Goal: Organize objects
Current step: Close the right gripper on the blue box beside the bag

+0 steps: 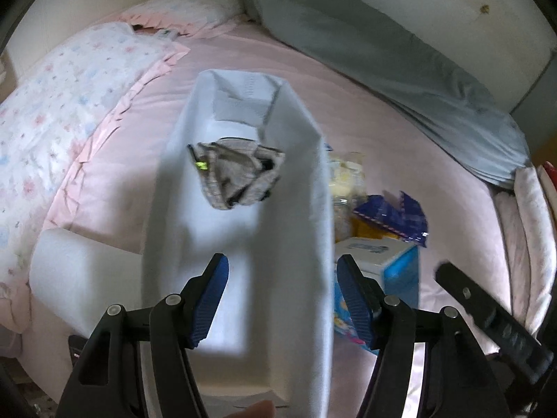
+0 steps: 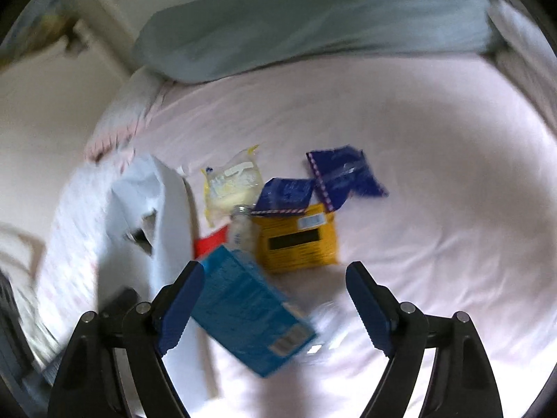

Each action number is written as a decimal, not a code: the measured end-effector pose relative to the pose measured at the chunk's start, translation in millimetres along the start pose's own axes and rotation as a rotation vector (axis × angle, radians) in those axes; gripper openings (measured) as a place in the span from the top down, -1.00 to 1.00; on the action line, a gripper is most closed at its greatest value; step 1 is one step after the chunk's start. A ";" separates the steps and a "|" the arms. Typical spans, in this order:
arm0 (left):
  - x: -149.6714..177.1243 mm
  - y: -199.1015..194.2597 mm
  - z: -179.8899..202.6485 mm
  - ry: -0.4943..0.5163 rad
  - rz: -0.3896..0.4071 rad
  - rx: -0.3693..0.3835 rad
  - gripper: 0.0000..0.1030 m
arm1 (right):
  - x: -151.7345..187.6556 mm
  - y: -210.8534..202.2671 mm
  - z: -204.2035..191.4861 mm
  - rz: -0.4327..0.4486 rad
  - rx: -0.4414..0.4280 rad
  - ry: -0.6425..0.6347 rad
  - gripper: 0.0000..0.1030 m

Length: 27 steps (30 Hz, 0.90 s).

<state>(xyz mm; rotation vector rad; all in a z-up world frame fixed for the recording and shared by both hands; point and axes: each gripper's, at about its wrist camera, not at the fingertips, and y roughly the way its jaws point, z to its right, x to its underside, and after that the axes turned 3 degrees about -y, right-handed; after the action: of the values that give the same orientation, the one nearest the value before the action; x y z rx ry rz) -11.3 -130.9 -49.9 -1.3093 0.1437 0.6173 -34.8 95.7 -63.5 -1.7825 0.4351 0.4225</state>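
A white fabric bin (image 1: 243,296) stands on the pink bed with a crumpled plaid cloth (image 1: 240,177) inside. My left gripper (image 1: 282,261) is open and straddles the bin's right wall, one finger inside and one outside. Beside the bin lies a blue box (image 2: 243,313), partly hidden by the bin in the left wrist view (image 1: 390,268). My right gripper (image 2: 275,271) hovers open above this box; the box shows between the fingers, close to the left one and well apart from the right one. A yellow packet (image 2: 299,237), a dark blue packet (image 2: 348,177), a clear bag (image 2: 231,181) and a small jar (image 2: 242,226) lie just beyond.
Floral pillows (image 1: 69,104) lie at the left and a long grey-green bolster (image 1: 383,62) runs along the wall. A white roll-shaped thing (image 1: 76,278) sits left of the bin. A fingertip (image 1: 257,411) shows at the bottom edge. Bare pink sheet (image 2: 435,174) spreads to the right.
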 end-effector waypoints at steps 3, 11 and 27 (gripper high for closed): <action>-0.4 1.2 -9.2 -0.030 -0.002 0.006 -0.23 | 5.2 12.6 -6.6 -0.036 0.056 -0.118 -0.61; -0.6 0.4 -21.3 -0.072 0.007 0.100 -0.23 | 17.6 31.9 -41.9 -0.058 -0.016 -0.302 -0.63; -8.9 21.4 -2.9 -0.080 -0.033 0.081 -0.23 | 14.6 37.2 -42.0 -0.126 -0.002 -0.197 -0.66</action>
<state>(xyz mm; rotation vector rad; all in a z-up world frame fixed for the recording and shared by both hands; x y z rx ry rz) -28.7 -133.9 -65.2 -1.2046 0.0807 0.6280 -38.3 45.1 -91.7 -1.7392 0.1825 0.5037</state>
